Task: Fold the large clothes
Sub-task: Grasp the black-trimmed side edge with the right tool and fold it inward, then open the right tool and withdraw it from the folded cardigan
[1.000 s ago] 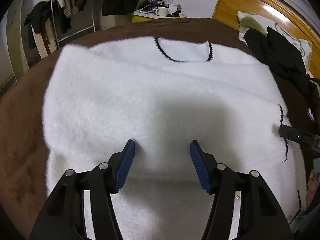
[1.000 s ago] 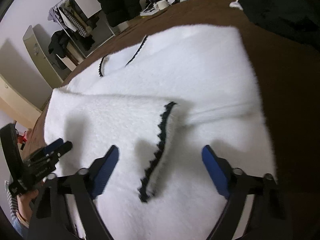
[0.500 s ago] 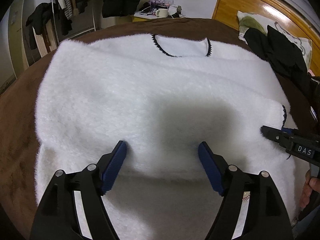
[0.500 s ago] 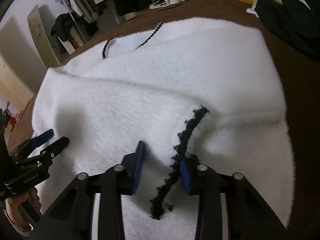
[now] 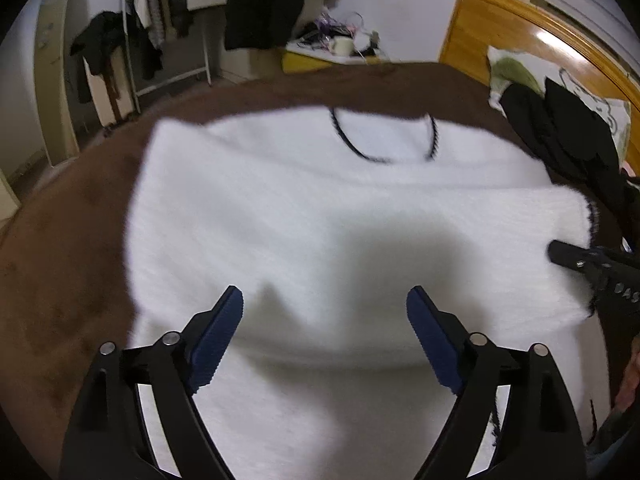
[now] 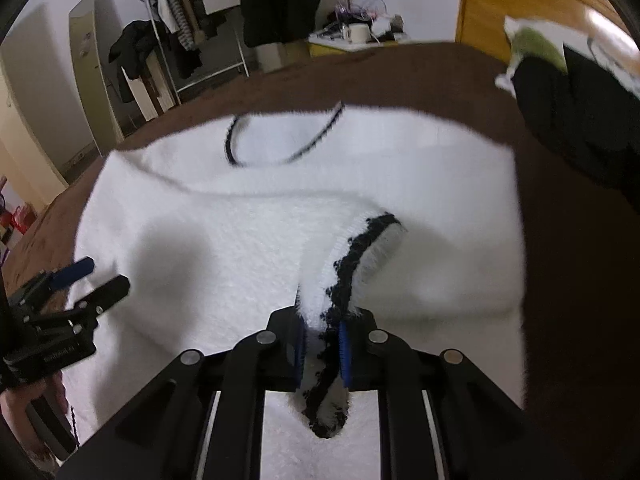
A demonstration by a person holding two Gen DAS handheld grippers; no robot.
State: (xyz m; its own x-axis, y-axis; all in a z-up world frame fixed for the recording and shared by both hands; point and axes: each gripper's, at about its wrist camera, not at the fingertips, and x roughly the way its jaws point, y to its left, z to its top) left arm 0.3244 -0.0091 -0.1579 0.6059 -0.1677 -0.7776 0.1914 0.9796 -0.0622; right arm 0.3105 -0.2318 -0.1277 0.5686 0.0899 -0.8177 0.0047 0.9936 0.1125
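The white fluffy sweater (image 5: 320, 216) lies spread on the bed's brown blanket (image 5: 60, 280), neckline (image 5: 384, 140) at the far end from both claws. It looks soft, limp and light, with a deep pile that should give the pads good purchase but will sag and drag wherever it is not carried; the firmer places to take hold are probably the black-trimmed edges, cuff and hem.

The left claw (image 5: 324, 316) hangs just above the near part of the sweater, its jaws having just been opening; they now stand wide with nothing pinched, only fabric lying below them. The right claw (image 6: 322, 344) has just been closing and now stands narrow, clamped on the black-trimmed cuff (image 6: 352, 264) of a sleeve folded across the body, the cloth rising in a small ridge ahead of it.

Left of the claws, beyond the bed, stands a clothes rack (image 6: 176, 20); straight ahead past the neckline sits a cluttered bedside stand with a mug (image 5: 342, 45). To the right, dark clothes (image 5: 560, 128) and a pillow (image 5: 516, 72) lie against the wooden headboard (image 5: 500, 20), near the sweater's edge; the blur makes it hard to tell whether they touch it, so they may crowd a fold toward that side.
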